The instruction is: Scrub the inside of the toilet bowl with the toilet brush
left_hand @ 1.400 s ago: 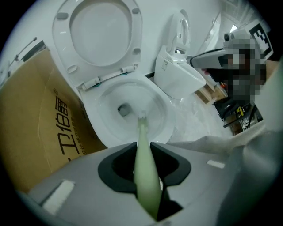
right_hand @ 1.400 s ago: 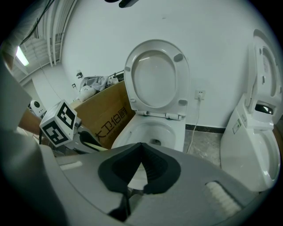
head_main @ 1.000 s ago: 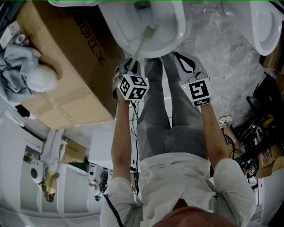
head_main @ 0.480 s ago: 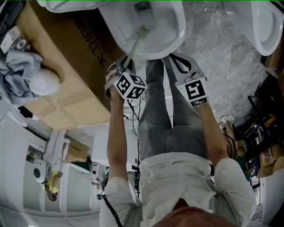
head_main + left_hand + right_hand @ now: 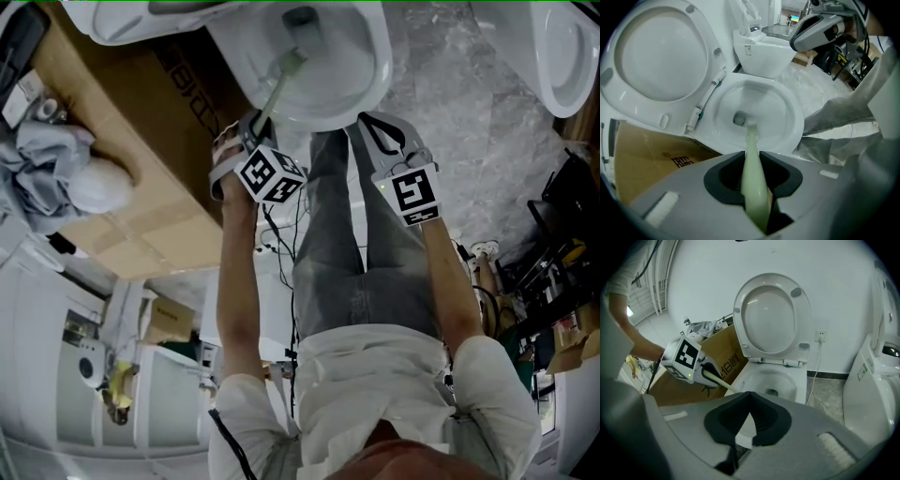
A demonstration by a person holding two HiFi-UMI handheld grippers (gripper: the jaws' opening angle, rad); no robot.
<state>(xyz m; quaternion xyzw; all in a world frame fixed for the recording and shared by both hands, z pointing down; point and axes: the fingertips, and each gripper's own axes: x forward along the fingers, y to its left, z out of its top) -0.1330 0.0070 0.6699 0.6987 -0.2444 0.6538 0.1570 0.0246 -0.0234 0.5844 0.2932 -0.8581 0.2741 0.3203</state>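
In toilet bowl (image 5: 361, 66), toilet brush (image 5: 277, 86) slanting head-down, handle in left hand-held gripper (image 5: 751, 158)

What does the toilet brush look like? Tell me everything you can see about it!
The toilet brush has a long, pale greenish handle that looks like smooth plastic, with a small bristly head at the far end. The left gripper is clamped on its handle. It slants down into the white toilet bowl, its head low inside, beside the drain hole.
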